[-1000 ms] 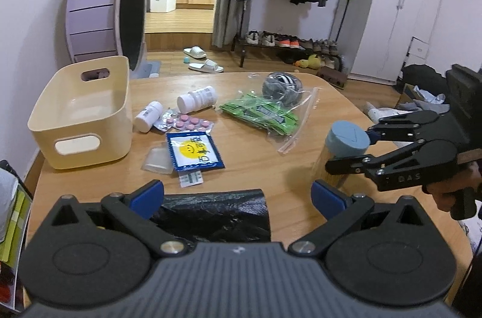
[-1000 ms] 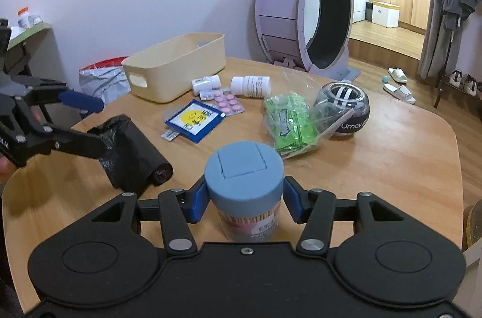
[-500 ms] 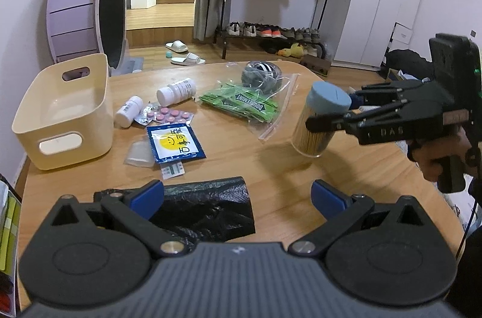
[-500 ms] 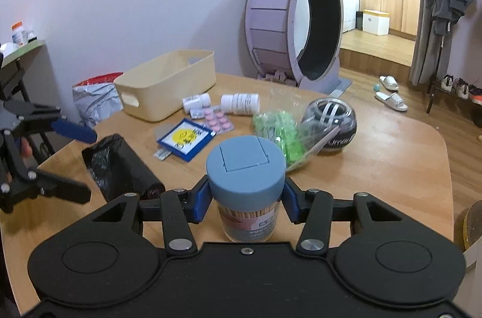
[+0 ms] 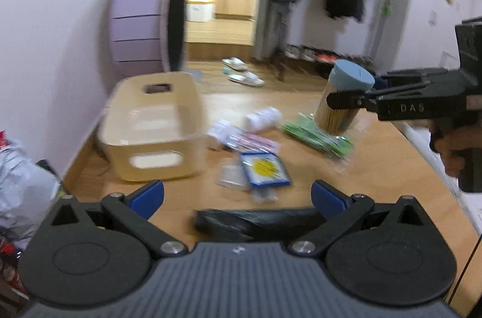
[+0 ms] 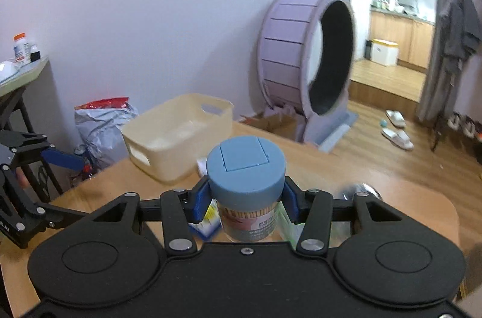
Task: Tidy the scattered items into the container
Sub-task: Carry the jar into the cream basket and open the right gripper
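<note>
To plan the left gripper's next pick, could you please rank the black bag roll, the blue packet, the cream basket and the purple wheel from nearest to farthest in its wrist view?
1. Black bag roll: on the table just ahead of the open left gripper.
2. Blue packet: centre, further up the table.
3. Cream basket: left of centre.
4. Purple wheel: on the floor behind the basket.

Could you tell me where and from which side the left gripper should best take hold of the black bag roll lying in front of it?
Probably across its middle, coming straight down from above. The black bag roll lies flat on the table, its length running sideways between the open left gripper fingers, so turning the gripper to close across the narrow width should hold the soft bundle.
</note>
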Available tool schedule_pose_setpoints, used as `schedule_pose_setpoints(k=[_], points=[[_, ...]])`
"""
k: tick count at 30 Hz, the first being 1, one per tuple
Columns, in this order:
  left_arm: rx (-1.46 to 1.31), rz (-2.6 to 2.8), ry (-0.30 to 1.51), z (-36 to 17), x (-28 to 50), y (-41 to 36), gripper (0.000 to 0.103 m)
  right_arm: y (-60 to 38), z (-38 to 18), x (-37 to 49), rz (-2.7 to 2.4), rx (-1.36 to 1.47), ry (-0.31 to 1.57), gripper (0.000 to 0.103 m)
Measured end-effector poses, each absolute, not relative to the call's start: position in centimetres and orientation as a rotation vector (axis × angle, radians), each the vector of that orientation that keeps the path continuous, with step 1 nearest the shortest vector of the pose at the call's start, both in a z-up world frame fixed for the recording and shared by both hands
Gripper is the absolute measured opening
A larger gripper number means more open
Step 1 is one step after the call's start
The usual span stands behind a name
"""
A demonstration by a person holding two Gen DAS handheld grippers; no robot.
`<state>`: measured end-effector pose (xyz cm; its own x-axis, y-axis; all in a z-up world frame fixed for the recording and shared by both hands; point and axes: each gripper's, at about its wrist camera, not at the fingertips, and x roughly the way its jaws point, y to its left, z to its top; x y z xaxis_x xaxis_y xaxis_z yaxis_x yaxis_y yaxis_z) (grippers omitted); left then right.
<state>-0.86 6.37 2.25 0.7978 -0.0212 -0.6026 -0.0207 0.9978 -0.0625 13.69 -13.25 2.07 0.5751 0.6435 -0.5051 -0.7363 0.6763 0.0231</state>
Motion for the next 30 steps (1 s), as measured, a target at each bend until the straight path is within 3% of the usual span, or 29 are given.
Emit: schedule_pose_setpoints(k=[17,30], points=[[-0.092,0.219,0.596,3.9,-0.3,13.2,0.103,1.8,2.1,20.7,0.969,-0.252,0.508,0.048],[-0.202,0.273,0.584,3.8,0.4,16.1,0.103,9.7,-1.7,24.7,0.997,-0.322,0.605,0.048]])
